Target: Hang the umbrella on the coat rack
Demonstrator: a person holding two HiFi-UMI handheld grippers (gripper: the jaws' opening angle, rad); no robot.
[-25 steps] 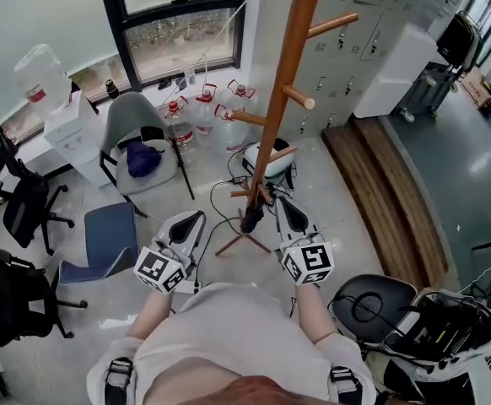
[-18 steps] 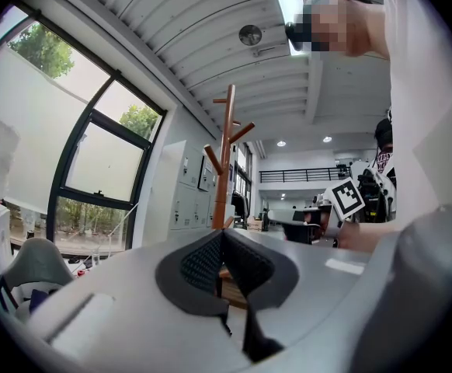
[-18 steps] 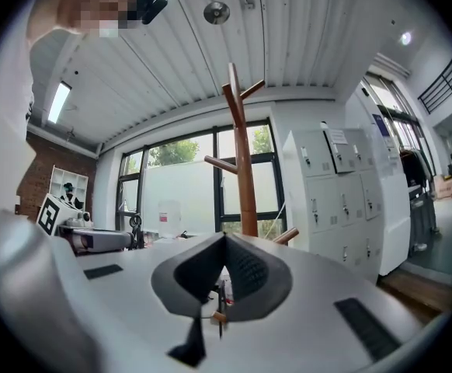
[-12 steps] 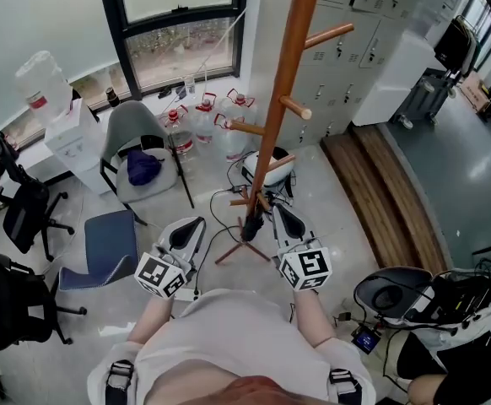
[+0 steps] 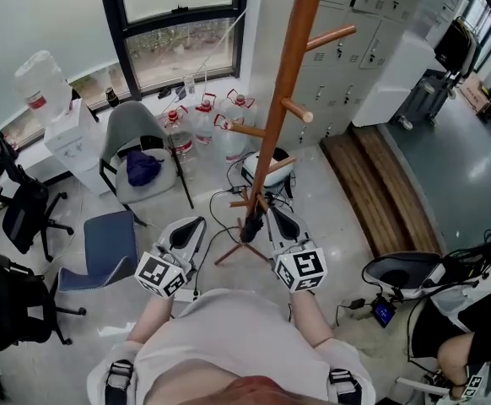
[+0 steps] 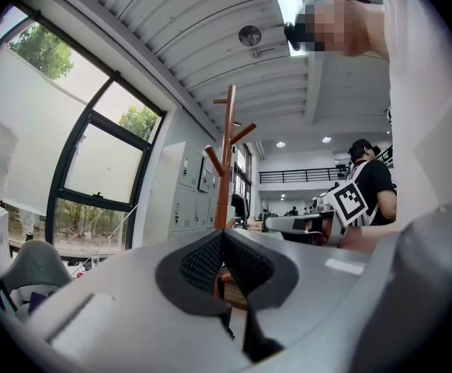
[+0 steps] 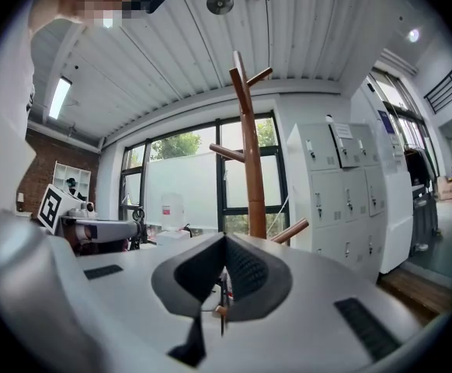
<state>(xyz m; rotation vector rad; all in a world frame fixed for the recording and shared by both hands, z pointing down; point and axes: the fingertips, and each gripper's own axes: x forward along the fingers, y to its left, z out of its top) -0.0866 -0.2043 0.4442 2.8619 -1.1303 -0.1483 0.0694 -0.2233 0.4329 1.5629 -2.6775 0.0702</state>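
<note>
Your left gripper (image 5: 189, 223): level in front of your chest, left of the rack's foot; its dark pads are pressed together with nothing between them.
Your right gripper (image 5: 272, 210): level at your right, its tip just beside the pole; the pads meet fully. You cannot tell whether the thin dark line in the slit under them is a pinched strap.
Umbrella (image 5: 250, 225): a dark folded bundle low against the pole, under the lowest pegs and above the splayed legs, between your two grippers and nearer the right one.
Coat rack (image 5: 280, 115): an upright wooden pole with bare pegs angling out higher up.
Floor beyond: a grey chair (image 5: 136, 133) with a blue bundle on its seat, and water jugs (image 5: 202, 116) beside it.
Far wall: a dark-framed window (image 5: 178, 24) and pale lockers (image 5: 347, 32).
</note>
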